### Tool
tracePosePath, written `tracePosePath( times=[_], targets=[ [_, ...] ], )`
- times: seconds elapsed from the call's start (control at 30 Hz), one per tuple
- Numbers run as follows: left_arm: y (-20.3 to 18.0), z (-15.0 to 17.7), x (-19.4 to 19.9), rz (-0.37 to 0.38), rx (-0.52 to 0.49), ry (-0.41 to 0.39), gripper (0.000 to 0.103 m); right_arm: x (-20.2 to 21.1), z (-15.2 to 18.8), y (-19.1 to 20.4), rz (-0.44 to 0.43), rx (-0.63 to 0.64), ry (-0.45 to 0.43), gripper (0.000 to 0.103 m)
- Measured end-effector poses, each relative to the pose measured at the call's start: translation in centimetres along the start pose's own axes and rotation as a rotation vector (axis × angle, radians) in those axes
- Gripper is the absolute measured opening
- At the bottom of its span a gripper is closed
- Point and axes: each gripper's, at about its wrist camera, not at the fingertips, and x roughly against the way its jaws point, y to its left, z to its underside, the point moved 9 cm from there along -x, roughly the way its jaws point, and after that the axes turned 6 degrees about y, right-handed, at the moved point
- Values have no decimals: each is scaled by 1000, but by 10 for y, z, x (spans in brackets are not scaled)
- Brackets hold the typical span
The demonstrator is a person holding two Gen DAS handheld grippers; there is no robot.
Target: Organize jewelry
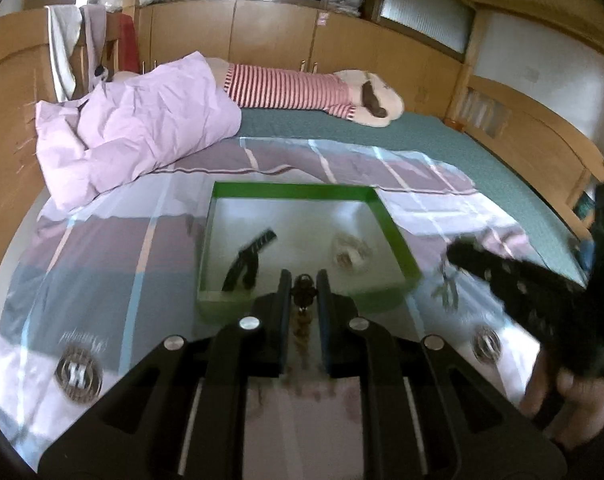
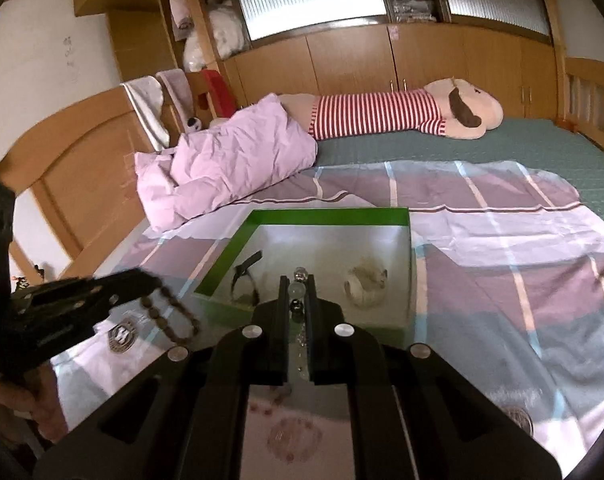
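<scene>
A green-rimmed tray (image 1: 294, 191) (image 2: 329, 214) with a silvery floor lies on the checked cloth on the bed. In it are a black strap-like piece (image 1: 246, 260) (image 2: 246, 268) and a pale coiled bracelet (image 1: 349, 252) (image 2: 365, 284). My left gripper (image 1: 303, 280) hovers over the tray's near edge, shut on a brown bead bracelet (image 1: 303, 294) (image 2: 170, 312) that hangs from its tips. My right gripper (image 2: 296, 282) is over the same near edge. It is shut on a clear bead bracelet (image 2: 298, 292), whose loose end dangles beside the tray (image 1: 445, 288).
A crumpled pink duvet (image 1: 134, 136) lies behind the tray on the left. A striped plush toy (image 2: 381, 114) lies along the far side of the bed. Wooden bed boards and cupboards close in the bed. A hand (image 1: 573, 400) holds the right gripper's handle.
</scene>
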Motion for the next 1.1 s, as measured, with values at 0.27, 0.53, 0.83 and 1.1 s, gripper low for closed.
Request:
tracePosePath(
  times=[0.27, 0.53, 0.83, 1.1],
  targets=[
    [22, -36, -95, 16, 64, 86, 35, -75, -12, -13, -22, -42, 93, 16],
    [37, -56, -56, -9, 96, -31, 90, -25, -37, -37, -17, -132, -51, 73],
    [33, -31, 54, -109, 91, -187, 97, 51, -21, -14, 176, 5, -120, 80],
    [46, 70, 85, -157, 121, -60, 97, 95, 39, 15, 155, 42, -81, 80]
  ],
)
